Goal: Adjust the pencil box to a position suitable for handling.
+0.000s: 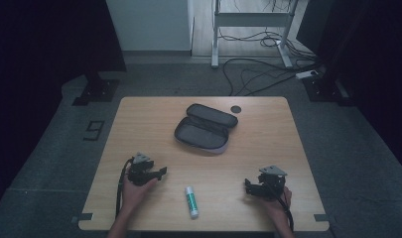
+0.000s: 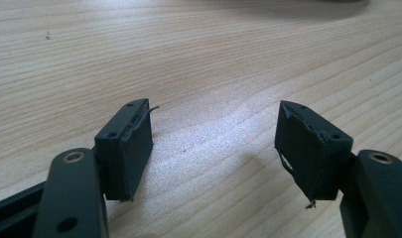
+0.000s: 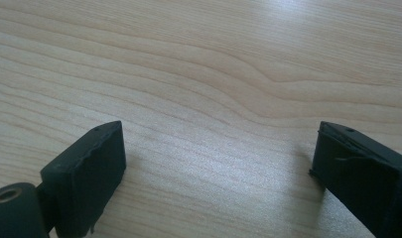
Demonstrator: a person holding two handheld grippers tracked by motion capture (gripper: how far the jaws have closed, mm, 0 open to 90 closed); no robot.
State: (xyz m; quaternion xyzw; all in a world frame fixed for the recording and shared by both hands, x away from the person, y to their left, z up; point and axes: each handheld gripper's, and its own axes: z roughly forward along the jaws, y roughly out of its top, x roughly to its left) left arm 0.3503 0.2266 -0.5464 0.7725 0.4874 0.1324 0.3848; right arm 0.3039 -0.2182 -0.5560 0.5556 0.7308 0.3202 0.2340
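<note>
Nearest the camera, a glue stick point(image 1: 191, 202) lay on the table point(image 1: 139, 114) between the two claws, apart from both. Behind it, toward the far edge, an open case point(image 1: 205, 128) lay well clear of them, with a dark disc point(image 1: 235, 109) just beside it. Left claw point(image 1: 161, 173) rested low over the wood, hand point(image 1: 134, 191) beneath it, jaws wide apart and empty. Right claw point(image 1: 248, 186) sat likewise in its hand point(image 1: 278, 206), jaws spread wide, holding nothing.
</note>
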